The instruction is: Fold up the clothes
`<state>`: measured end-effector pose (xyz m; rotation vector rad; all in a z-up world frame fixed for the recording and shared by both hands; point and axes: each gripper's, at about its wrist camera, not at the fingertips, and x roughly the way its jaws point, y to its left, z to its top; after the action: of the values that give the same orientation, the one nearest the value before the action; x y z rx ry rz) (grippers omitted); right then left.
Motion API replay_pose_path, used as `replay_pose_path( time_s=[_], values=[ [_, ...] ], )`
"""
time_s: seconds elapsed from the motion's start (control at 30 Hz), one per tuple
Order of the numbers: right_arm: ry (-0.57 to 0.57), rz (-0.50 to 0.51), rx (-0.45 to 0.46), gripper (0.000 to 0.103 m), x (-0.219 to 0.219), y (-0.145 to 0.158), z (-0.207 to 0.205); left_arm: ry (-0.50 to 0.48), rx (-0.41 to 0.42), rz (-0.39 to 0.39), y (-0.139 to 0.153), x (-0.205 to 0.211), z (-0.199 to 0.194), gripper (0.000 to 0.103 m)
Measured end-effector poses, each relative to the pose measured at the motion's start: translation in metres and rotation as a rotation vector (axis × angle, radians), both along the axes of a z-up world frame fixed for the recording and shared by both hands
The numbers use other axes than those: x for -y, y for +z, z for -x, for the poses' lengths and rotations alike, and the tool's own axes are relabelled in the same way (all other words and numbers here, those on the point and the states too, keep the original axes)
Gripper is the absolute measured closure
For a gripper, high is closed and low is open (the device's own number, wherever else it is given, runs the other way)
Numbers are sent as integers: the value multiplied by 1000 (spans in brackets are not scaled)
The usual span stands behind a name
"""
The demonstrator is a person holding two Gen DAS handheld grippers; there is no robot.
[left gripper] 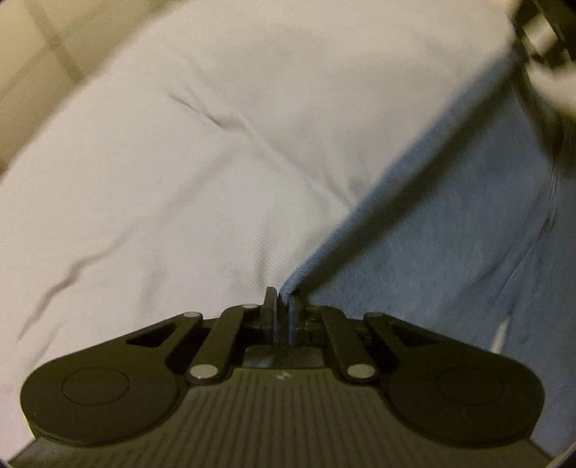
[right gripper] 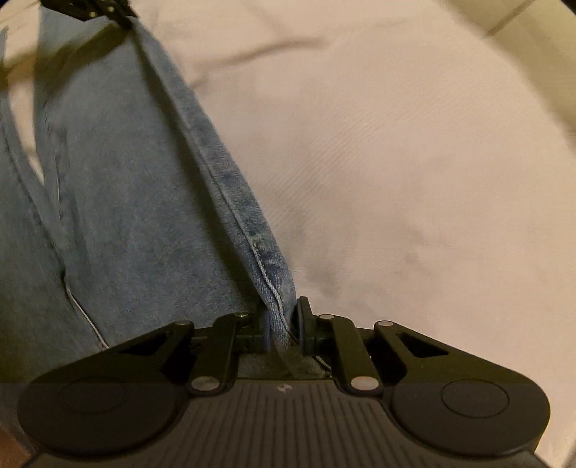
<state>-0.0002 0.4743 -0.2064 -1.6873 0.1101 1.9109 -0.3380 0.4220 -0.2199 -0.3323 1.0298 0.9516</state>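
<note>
A pair of light blue jeans (left gripper: 450, 230) lies on a white sheet (left gripper: 180, 162). My left gripper (left gripper: 282, 300) is shut on one end of the jeans' edge. That edge runs taut to the upper right, where my right gripper (left gripper: 540, 32) shows, blurred. In the right wrist view my right gripper (right gripper: 282, 313) is shut on the hemmed edge of the jeans (right gripper: 126, 180). The hem runs up and left to my left gripper (right gripper: 93, 10) at the top edge. The edge is stretched between the two grippers above the sheet (right gripper: 414, 162).
The white sheet covers a bed or mattress with soft creases. A beige tiled floor (left gripper: 39, 54) shows beyond its upper left edge and also in the right wrist view (right gripper: 532, 28). A white cord or drawstring (right gripper: 86, 316) lies on the jeans.
</note>
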Motion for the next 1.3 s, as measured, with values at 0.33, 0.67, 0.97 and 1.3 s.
replay_pose_path(
  time_s=[0.33, 0.67, 0.97, 1.3],
  values=[
    [-245, -222, -42, 92, 214, 45, -19, 145, 26, 138, 17, 209, -13, 94],
    [-540, 116, -39, 33, 301, -38, -65, 489, 276, 455, -47, 267, -1, 68],
    [-1518, 306, -977, 32, 305, -40, -186, 1107, 696, 456, -86, 277, 53, 62],
    [-1797, 163, -1319, 36, 316, -65, -238, 1254, 805, 403, -109, 277, 73, 59]
  ],
)
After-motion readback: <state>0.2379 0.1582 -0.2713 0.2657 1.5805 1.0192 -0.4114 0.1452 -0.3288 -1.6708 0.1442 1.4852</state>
